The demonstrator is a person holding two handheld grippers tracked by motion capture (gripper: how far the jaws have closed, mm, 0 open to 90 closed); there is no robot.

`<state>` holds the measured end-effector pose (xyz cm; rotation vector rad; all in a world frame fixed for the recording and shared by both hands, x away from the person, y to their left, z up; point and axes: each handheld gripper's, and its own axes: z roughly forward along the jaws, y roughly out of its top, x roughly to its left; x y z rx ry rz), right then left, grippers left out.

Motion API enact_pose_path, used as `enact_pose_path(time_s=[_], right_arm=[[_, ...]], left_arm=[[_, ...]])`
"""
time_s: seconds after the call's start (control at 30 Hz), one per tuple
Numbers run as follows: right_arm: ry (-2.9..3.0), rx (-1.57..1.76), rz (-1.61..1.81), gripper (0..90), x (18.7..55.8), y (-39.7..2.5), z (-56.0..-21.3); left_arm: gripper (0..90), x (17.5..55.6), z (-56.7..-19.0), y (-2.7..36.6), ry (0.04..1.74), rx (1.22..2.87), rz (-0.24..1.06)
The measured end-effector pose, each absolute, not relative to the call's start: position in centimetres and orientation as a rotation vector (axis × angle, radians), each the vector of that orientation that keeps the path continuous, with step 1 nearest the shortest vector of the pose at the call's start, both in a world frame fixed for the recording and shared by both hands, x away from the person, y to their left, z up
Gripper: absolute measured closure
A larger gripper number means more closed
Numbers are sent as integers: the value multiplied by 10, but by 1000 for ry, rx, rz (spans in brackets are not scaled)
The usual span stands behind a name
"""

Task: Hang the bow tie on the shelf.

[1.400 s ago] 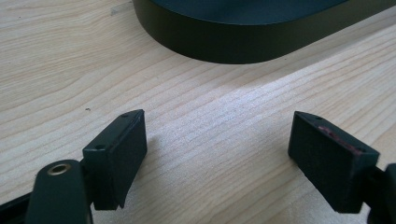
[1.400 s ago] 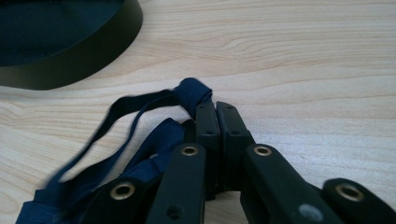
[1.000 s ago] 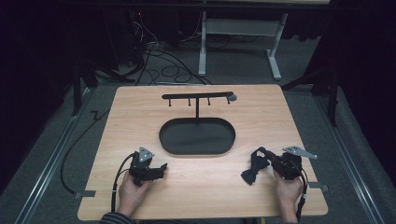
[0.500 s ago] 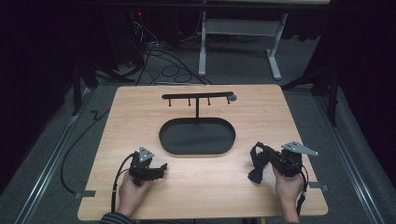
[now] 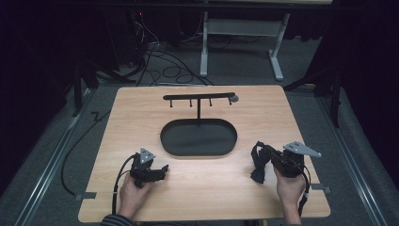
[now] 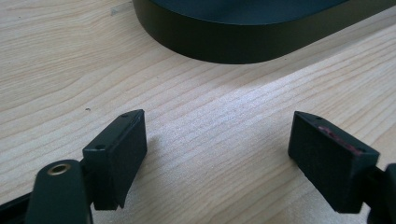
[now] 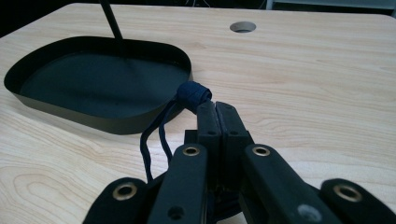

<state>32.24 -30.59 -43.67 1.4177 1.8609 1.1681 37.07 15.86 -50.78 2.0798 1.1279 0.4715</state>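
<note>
My right gripper (image 5: 261,154) (image 7: 215,111) is shut on a dark blue cord (image 5: 257,170) at the table's front right. The cord's wrapped end (image 7: 193,93) sticks out past the jaw tips and its loop (image 7: 150,140) hangs down toward the wood. Just ahead and to the left is a black oval tray (image 5: 163,141) (image 7: 107,123), from which a thin T-shaped stand (image 5: 199,98) with small pegs rises at the far side. My left gripper (image 5: 163,168) (image 6: 217,144) rests open on the wood at the front left, nothing between its pads, with the tray's wall (image 6: 243,44) close ahead.
The light wooden table (image 5: 263,122) has a round cable hole (image 7: 243,26) (image 5: 234,99) behind the tray. Cables trail from both grippers off the front edge. Dark floor, loose cables and a white frame (image 5: 242,28) lie beyond the far edge.
My right gripper has shifted slightly and turned with the cord held in it, so the cord's loop now dangles closer under the jaws. The left gripper has not moved.
</note>
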Motion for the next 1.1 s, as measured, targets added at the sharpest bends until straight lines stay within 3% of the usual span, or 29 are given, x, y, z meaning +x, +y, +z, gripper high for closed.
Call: enact_pose_path(time_s=[1.1], right_arm=[[1921, 1313, 1206, 900, 333, -273, -404]], left_arm=[[200, 370, -508, 159, 1126, 2081, 470]])
